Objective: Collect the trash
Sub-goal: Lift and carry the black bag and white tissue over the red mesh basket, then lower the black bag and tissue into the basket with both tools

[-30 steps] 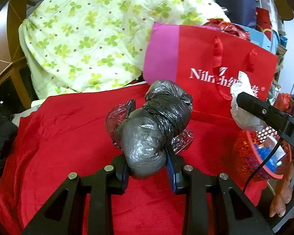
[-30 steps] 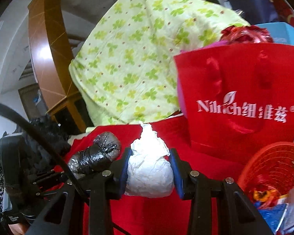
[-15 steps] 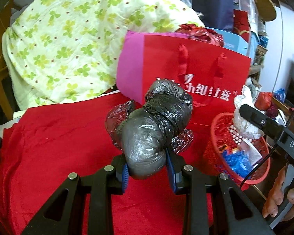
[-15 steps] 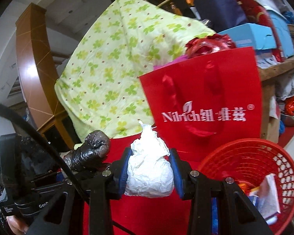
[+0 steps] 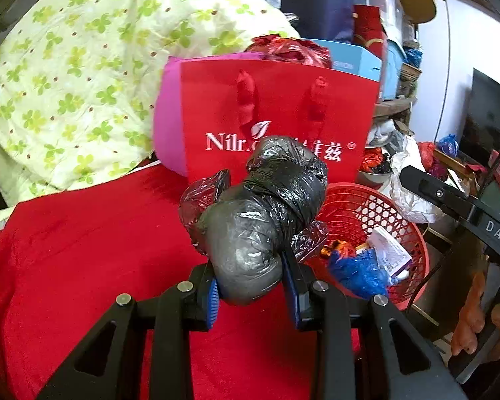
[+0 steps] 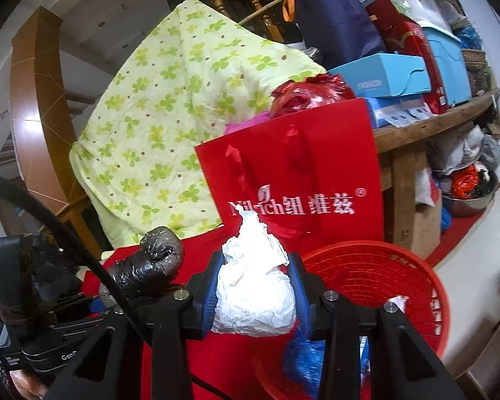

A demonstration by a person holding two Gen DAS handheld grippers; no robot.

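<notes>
Left wrist view: left gripper (image 5: 252, 285) has its jaws closed onto a knotted grey-black plastic trash bundle (image 5: 263, 220), held above the red cloth-covered surface (image 5: 83, 250). Just right of the bundle is a round red plastic mesh basket (image 5: 356, 206) holding a blue crumpled bag (image 5: 360, 271) and a small white carton (image 5: 388, 250). Red paper gift bag with white lettering (image 5: 276, 106) stands behind, green clover-print quilt (image 5: 76, 66) to its left. Right wrist view: right gripper (image 6: 255, 295) has its jaws clamped on a crumpled white plastic bag wad (image 6: 255, 296), near the basket's (image 6: 376, 266) left rim, basket lower right. Grey-black bundle (image 6: 150, 263) visible at left, gift bag (image 6: 300, 166) behind.
</notes>
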